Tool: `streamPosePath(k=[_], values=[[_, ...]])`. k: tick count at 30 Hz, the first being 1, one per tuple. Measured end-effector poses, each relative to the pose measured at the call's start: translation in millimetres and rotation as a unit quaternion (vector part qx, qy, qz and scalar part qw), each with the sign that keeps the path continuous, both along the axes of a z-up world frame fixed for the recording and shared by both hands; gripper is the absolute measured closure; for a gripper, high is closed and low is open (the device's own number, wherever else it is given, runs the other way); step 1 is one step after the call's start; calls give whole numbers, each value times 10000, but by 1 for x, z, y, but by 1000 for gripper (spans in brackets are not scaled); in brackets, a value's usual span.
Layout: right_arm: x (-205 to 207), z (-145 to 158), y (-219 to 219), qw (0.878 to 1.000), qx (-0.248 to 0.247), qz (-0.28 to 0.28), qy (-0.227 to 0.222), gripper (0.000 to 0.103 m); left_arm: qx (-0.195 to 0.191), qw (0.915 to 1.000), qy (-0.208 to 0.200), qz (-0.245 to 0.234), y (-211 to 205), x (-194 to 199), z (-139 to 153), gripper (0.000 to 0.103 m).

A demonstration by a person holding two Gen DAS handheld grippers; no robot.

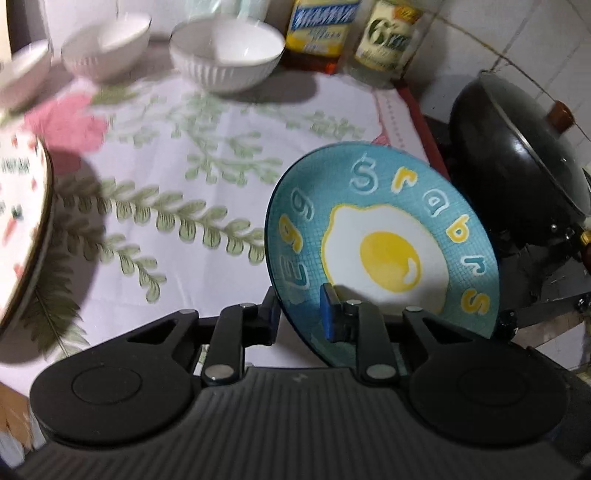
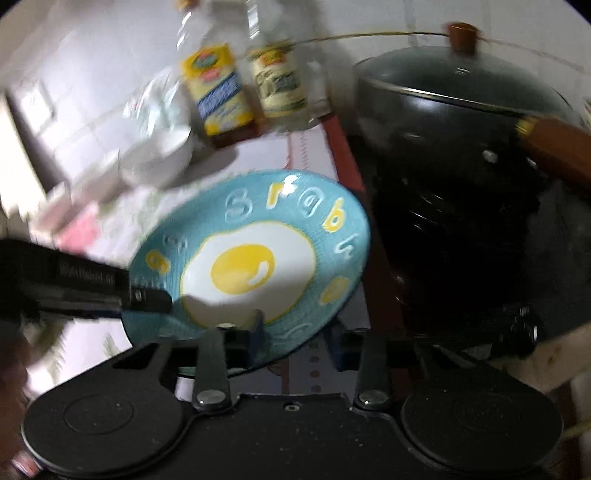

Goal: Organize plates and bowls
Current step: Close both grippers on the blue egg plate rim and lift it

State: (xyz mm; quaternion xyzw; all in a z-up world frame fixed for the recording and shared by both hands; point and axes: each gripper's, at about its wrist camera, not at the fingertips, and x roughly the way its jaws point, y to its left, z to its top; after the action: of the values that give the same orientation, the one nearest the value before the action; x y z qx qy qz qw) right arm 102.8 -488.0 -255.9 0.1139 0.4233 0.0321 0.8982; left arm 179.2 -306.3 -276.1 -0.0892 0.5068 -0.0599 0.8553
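Blue egg plate (image 1: 384, 236) off the table, tilted steeply, face toward both cameras, lifted above the floral tablecloth (image 1: 192, 155) at its right edge. In the left wrist view it fills 1 to 3 o'clock of the frame, with its rim running down to about 5 o'clock.

Left gripper (image 1: 301, 314): jaws pressed together on the plate's lower rim, one blue pad on the face, the other behind. Firm pinch, it carries the plate.

Right gripper (image 2: 295, 338): jaws narrowed around the near rim at 6 o'clock in its own view, one finger on the plate face, the other just outside the edge. Blur, so cannot tell if the pads press. In that view the left gripper bites the rim at 9 o'clock.

Key relation: both tools sit on the same plate, roughly a quarter turn apart on the rim; the left holds for sure.

Outward: white ribbed bowl (image 1: 227, 53) at 12 o'clock, two more white bowls (image 1: 105, 44) at 11, second patterned plate (image 1: 22, 229) at 9, likely the stacking target, so the next move goes left. Black lidded wok (image 1: 517, 155) close at 3 o'clock: clearance risk on the swing. Bottles (image 1: 323, 27) behind.
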Motion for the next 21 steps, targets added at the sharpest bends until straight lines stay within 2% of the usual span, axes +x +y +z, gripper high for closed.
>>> streamPosePath(k=[5, 9, 21], values=[[-4, 4, -8, 9989, 243, -384, 125, 72, 198, 9995, -170, -168, -11, -10, 11, 85], [1, 11, -12, 9981, 413, -414, 202, 73, 254, 9994, -172, -160, -11, -16, 19, 85], [5, 31, 1, 9984, 491, 28, 264, 73, 297, 9995, -84, -72, 13, -33, 48, 85]])
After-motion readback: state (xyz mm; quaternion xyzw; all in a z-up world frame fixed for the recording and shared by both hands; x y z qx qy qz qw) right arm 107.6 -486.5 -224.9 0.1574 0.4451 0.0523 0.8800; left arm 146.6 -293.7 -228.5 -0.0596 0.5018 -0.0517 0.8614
